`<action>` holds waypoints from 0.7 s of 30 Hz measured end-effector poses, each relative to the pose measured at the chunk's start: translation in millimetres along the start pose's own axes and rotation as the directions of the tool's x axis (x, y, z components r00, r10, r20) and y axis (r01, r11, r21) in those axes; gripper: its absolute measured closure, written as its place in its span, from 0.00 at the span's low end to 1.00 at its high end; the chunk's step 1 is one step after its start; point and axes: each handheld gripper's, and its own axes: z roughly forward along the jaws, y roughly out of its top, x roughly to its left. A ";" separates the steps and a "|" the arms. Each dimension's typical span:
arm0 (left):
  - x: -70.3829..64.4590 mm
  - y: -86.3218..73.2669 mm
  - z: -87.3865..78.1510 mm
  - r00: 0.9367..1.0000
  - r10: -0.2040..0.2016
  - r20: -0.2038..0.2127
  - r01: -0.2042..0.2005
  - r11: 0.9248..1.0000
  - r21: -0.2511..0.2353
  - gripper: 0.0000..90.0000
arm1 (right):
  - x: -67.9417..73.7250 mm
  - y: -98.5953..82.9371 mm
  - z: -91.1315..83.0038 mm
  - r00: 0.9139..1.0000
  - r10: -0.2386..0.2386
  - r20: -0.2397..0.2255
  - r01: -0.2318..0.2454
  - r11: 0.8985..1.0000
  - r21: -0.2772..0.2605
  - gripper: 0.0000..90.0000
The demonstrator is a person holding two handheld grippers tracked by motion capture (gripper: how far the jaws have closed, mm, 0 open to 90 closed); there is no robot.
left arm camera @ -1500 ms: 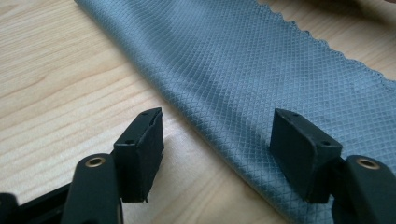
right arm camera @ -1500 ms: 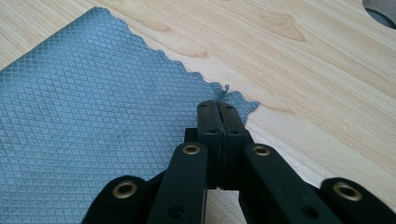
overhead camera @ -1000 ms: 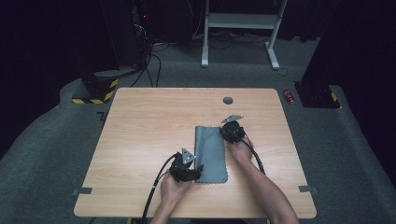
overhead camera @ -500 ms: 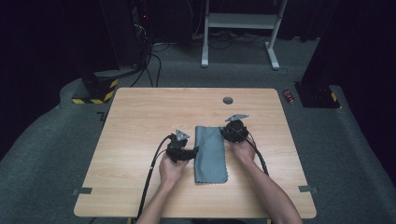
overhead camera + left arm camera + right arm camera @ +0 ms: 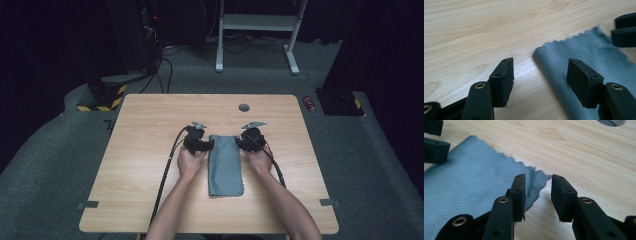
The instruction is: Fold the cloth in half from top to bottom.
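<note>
Both forearms come in from the near edge of the wooden worktop (image 5: 150,150) and angle slightly inward, each hand wrapped around its tool at the far end of a folded grey-blue microfibre cloth (image 5: 225,165), which lies as a long narrow strip running away from the person, near the middle of the worktop. The left gripper (image 5: 206,145) sits at the cloth's far left corner, pointing right across it; in the left gripper view its jaws are spread wide and hold nothing, one pad over bare wood and the other over the cloth's folded left edge, which runs between them. The right gripper (image 5: 240,144) mirrors it at the far right corner, pointing left; in the right gripper view its jaws stand partly open around the zigzag-cut corner, which is lifted and curled a little between the pads, but they are not closed on it. Each gripper view shows the other gripper across the cloth's width. The cloth's pinked far edge faces a round grommet (image 5: 243,107) set into the worktop, well apart from it. Bare wood lies wide on both sides and beyond the cloth.
</note>
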 end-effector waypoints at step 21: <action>-3.4 -0.1 8.7 0.998 0.056 -0.019 -0.056 0.998 0.006 0.60 | 6.3 8.4 12.1 1.000 0.029 0.010 -0.030 0.999 0.035 0.80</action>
